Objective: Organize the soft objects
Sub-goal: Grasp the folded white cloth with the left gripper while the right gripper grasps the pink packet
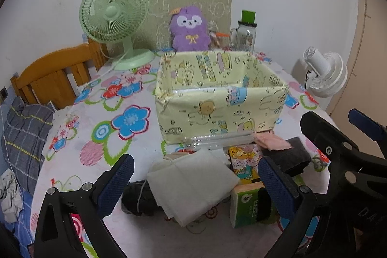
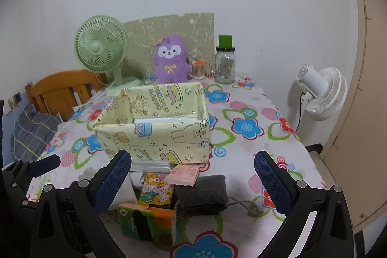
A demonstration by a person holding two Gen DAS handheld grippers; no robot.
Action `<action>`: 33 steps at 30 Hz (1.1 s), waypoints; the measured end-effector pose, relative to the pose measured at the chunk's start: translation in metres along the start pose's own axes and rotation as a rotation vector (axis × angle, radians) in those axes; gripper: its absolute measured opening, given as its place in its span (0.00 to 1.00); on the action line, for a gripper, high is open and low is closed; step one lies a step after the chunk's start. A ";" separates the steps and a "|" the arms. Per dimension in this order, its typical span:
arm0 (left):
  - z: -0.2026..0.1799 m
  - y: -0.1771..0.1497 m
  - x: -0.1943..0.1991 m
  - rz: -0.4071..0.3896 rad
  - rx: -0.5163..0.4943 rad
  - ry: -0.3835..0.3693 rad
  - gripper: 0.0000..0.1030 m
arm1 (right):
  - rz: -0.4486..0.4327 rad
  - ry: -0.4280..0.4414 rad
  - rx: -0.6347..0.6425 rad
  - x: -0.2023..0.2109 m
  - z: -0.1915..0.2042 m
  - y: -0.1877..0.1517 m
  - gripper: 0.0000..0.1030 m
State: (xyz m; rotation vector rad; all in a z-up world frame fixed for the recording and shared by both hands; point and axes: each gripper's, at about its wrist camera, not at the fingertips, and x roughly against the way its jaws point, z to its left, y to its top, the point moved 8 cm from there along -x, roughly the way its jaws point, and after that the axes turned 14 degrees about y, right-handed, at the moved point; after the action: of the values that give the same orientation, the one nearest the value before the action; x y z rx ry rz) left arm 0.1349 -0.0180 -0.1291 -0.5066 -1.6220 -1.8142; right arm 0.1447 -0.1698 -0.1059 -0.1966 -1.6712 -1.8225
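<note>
Both claws hover low over the near edge of the bench (image 2: 254, 113), pointing forward at the pile of soft things. The left claw (image 1: 196, 175) has its jaws spread wide, holding nothing; between its blue pads lies a white cloth (image 1: 193, 185), partly over a black bundle (image 1: 137, 200). The right claw (image 2: 193, 173) is likewise wide open and empty, its pads either side of the pile without touching it; in the left view it shows as a dark frame at the right edge.

The pile sits just in front of the yellow box (image 2: 154, 127), which stands upright and open-topped on the flowered cloth. In it are a grey folded cloth (image 2: 200, 195), a pink pouch (image 2: 185, 175) resting on the grey cloth's far edge, a cartoon packet (image 2: 157, 190), and a green-and-orange tissue pack (image 2: 150, 224) nearest the cameras. A clear plastic piece (image 1: 222, 138) lies against the box's near foot.

Behind the box, by the wall, stands a purple plush (image 2: 170, 59).
</note>
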 end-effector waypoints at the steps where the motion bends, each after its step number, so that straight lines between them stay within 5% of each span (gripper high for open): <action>1: -0.001 -0.002 -0.003 0.006 -0.001 0.001 1.00 | 0.005 -0.004 0.000 -0.004 -0.001 -0.002 1.00; 19: -0.014 -0.026 -0.054 0.121 -0.030 0.012 1.00 | 0.138 -0.024 0.006 -0.058 -0.006 -0.031 0.99; 33: -0.018 -0.027 -0.069 0.131 -0.038 0.020 1.00 | 0.227 -0.007 -0.034 -0.087 -0.013 -0.044 0.82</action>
State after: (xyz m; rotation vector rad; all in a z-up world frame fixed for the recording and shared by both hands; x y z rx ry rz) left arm 0.1687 -0.0202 -0.1972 -0.5959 -1.5078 -1.7502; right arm 0.1924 -0.1519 -0.1902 -0.3917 -1.5546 -1.6821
